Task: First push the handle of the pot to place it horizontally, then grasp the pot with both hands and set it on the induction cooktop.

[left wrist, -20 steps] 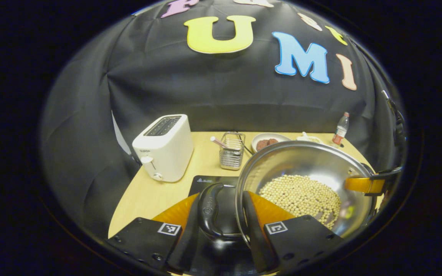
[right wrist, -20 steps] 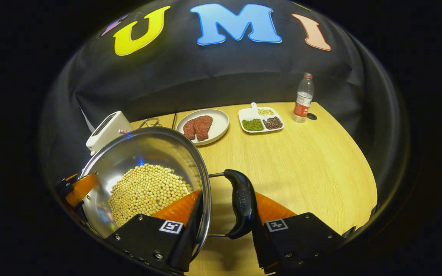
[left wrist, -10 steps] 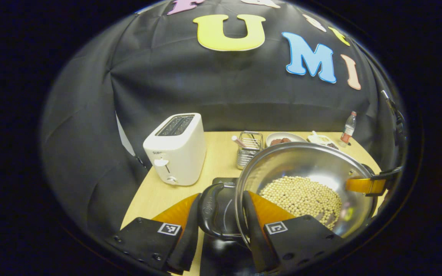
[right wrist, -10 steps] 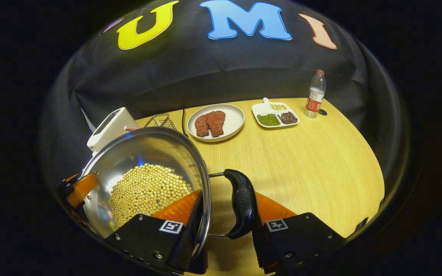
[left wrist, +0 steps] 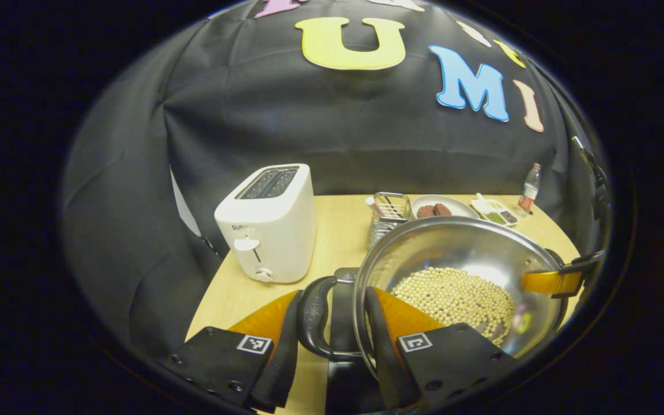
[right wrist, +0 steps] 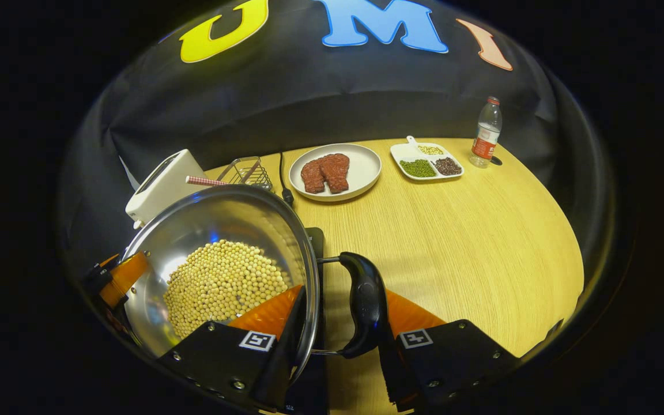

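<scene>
My gripper (right wrist: 332, 323): fingers astride the rim and black side handle (right wrist: 365, 304) of the steel pot (right wrist: 193, 230), near left. Pot contents: pale soybeans (right wrist: 222, 285). Other gripper (right wrist: 114, 279) at its far rim. Black induction cooktop (right wrist: 315, 242) edge beneath. Wooden table (right wrist: 470, 242). Far: white toaster (right wrist: 162, 184), wire rack (right wrist: 245, 171), plate of meat (right wrist: 335, 171), divided bean dish (right wrist: 427, 162), bottle (right wrist: 486, 132).

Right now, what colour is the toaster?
White; the toaster shows best in the left gripper view.

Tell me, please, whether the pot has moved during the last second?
Yes: the pot has travelled left, away from the bottle, onto the cooktop.
</scene>
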Action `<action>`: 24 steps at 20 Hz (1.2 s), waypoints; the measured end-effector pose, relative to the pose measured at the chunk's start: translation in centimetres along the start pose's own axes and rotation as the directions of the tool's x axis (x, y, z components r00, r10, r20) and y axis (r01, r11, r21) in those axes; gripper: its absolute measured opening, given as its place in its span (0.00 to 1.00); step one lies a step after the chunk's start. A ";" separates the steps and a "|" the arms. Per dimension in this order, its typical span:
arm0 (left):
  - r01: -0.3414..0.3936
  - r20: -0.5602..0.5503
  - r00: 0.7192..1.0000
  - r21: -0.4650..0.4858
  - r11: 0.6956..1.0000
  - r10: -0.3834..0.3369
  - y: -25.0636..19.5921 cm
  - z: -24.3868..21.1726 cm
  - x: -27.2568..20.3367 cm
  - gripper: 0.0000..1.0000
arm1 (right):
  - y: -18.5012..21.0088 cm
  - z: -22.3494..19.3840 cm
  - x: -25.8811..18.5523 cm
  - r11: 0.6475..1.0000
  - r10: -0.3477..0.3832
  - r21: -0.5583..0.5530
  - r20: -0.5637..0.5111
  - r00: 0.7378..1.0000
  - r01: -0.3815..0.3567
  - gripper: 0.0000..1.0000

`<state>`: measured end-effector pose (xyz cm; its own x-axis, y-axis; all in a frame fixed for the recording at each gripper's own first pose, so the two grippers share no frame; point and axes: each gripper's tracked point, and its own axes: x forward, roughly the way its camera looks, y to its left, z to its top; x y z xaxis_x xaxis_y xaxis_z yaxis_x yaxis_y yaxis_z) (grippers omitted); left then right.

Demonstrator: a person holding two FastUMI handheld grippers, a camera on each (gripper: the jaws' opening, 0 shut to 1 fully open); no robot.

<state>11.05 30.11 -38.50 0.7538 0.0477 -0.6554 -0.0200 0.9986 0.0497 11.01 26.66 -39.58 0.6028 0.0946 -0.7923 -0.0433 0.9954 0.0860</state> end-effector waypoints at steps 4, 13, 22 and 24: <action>-0.001 -0.008 1.000 -0.010 1.000 0.001 0.0 -0.3 0.0 0.66 | 0.3 0.1 1.0 1.000 -0.003 -0.015 -0.005 1.000 0.003 0.63; 0.005 0.002 1.000 -0.015 1.000 -0.005 -0.1 -0.3 0.1 0.66 | 0.5 -0.3 1.9 1.000 0.014 -0.013 -0.016 1.000 -0.014 0.63; -0.002 0.012 1.000 -0.042 0.999 0.003 0.0 -1.0 -0.1 0.66 | 0.6 -0.2 2.4 0.999 0.033 -0.021 -0.012 0.999 -0.033 0.63; -0.010 0.025 1.000 -0.031 0.999 0.011 0.1 -0.7 -0.3 0.72 | 0.5 -0.1 2.4 0.999 0.038 -0.026 -0.004 0.999 -0.038 0.64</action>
<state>10.35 30.23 -38.81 0.7699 0.0577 -0.6356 -0.0475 0.9983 0.0331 12.36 27.37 -41.49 0.5973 0.1324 -0.7910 -0.0866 0.9912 0.1005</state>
